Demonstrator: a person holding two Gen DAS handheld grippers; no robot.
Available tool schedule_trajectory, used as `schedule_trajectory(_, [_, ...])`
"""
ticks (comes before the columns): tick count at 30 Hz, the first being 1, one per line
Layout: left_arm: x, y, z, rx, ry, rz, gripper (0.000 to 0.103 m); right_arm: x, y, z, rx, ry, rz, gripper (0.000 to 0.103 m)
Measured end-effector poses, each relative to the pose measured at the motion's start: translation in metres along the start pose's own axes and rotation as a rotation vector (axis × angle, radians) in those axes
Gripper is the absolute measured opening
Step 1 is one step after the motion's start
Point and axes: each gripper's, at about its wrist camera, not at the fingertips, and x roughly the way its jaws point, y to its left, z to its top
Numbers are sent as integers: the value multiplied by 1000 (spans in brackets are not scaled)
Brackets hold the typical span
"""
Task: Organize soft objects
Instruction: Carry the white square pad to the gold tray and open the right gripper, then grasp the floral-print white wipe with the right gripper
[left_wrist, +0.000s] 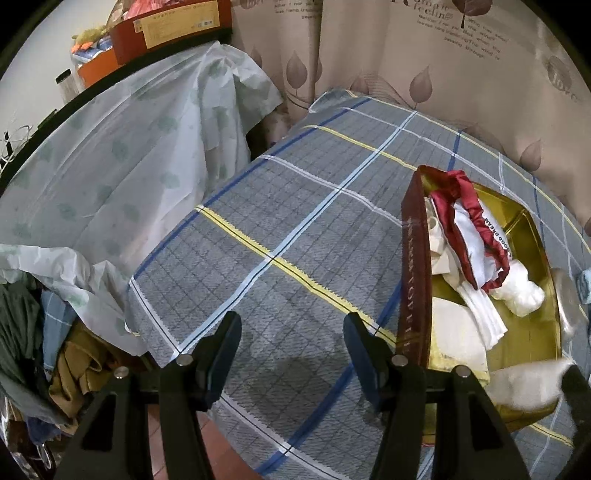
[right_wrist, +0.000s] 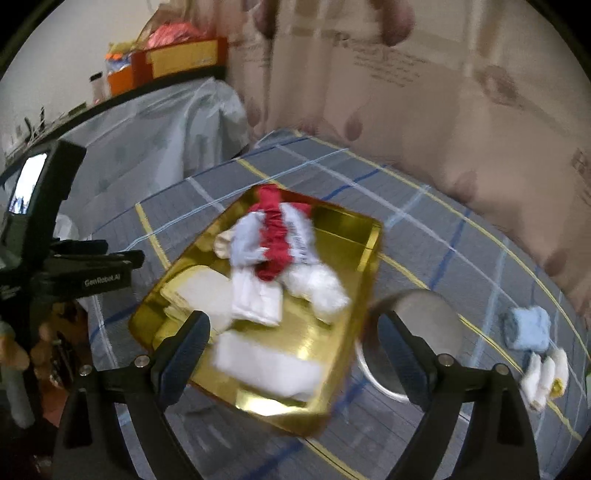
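Gold tin (right_wrist: 354, 291) on plaid cover holds the folded white cloth (right_wrist: 266, 365); right gripper (right_wrist: 295, 354) wide open above it, holding nothing, left gripper (left_wrist: 291, 354) open, empty

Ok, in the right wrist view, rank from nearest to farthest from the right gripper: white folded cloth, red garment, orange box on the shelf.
From the right gripper:
1. White folded cloth, just ahead, in the gold tray's near end.
2. Red garment, at the tray's far end.
3. Orange box, on the shelf, upper left.

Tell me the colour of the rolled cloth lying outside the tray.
Light blue rolled cloth, on the checked bedsheet beyond the gold tray; clearest in right wrist view.
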Motion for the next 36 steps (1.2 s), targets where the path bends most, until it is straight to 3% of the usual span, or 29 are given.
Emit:
schedule_trajectory(7, [-1, -1, 0, -1, -2, 5, 59, -32, -74, -52, 142, 22, -115, 91])
schedule_trajectory(16, [-5, -12, -2, 27, -19, 20, 59, -64, -209, -152, 466, 138, -354, 91])
schedule_trajectory(20, [-10, -17, -3, 43, -37, 25, 59, -69, -243, -187, 562, 178, -386, 91])
schedule_trajectory(29, [-39, -40, -2, 93, -94, -4, 59, -49, -250, -196, 617, 177, -344, 91])
schedule_trajectory(36, [-63, -75, -4, 175, -124, -37, 59, -32, -262, -197, 653, 183, -407, 90])
